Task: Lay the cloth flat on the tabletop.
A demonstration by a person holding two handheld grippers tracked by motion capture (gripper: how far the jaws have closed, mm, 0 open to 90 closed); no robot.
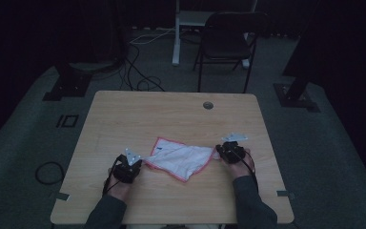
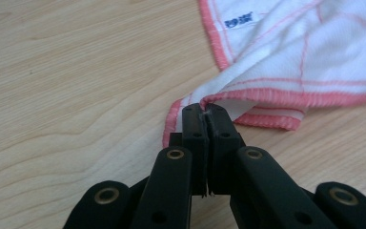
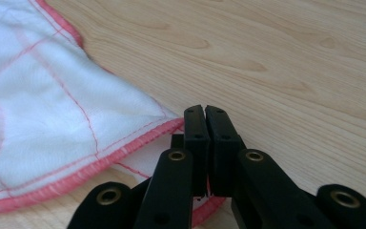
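Both grippers pinch a white cloth on the wooden table; beyond, dark carpet and a chair.

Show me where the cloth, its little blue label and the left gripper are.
cloth (image 1: 181, 160), high view, middle of the white fabric.
blue label (image 2: 241, 19), left gripper view, on the printed tag.
left gripper (image 2: 205, 110), left gripper view, between the shut fingertips pinching the cloth's hem.

The cloth runs off the left gripper view toward 2 o'clock; print on its blue label is too small to read.
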